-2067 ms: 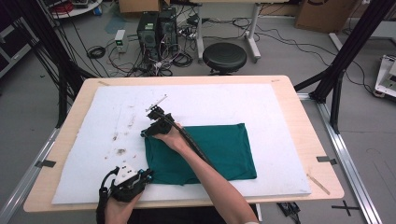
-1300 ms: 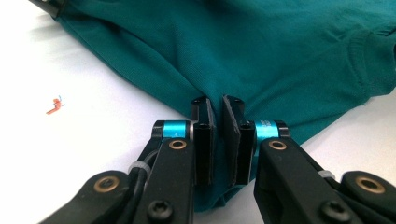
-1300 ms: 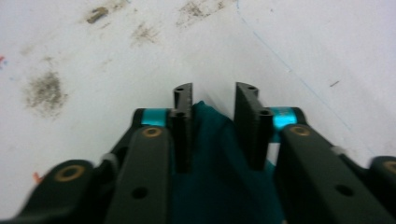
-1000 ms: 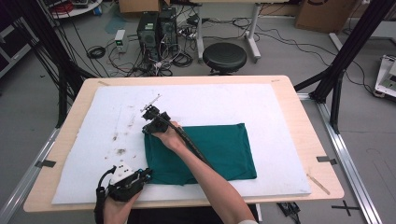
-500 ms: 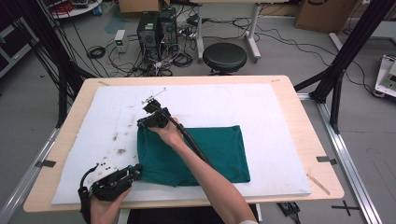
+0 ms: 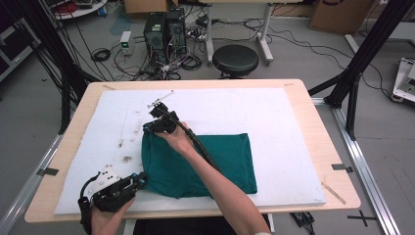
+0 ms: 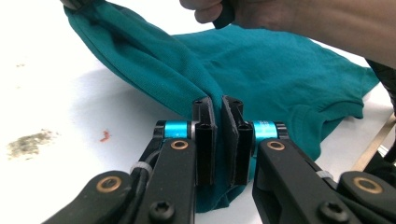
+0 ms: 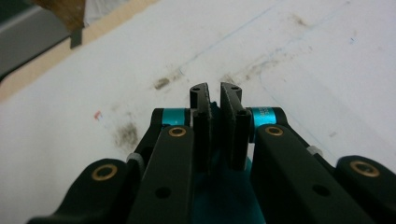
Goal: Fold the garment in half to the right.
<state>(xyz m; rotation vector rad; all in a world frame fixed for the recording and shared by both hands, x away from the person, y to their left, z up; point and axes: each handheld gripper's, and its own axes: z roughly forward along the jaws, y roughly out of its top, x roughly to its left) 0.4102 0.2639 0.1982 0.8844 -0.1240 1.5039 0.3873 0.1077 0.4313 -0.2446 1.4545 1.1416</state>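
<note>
A folded teal cloth point(image 6: 210, 161) lies on the white mat point(image 6: 274, 112). My left gripper point(image 6: 142, 179) is at the cloth's near left corner, shut on a fold of the teal cloth point(image 7: 280, 79) pinched between its jaws; the left gripper point(image 7: 218, 105) holds that edge slightly lifted. My right gripper point(image 6: 152, 126) is at the far left corner, shut on the cloth there. In the right gripper view, the right gripper point(image 8: 215, 93) has teal cloth point(image 8: 219, 191) showing between and under its jaws. A hand point(image 7: 299, 18) holding the right gripper shows above the cloth.
The mat carries dark smudges point(image 6: 125, 144) left of the cloth. A thin metal strip point(image 6: 160, 99) lies beyond the right gripper. The wooden table edge point(image 6: 337, 161) borders the mat on the right. A stool point(image 6: 236, 59) and computer cases point(image 6: 164, 29) stand past the table.
Both grippers have dragged the cloth's left edge leftward and farther from me. The left gripper moved from the near edge onto the cloth's near corner and shut on it.
</note>
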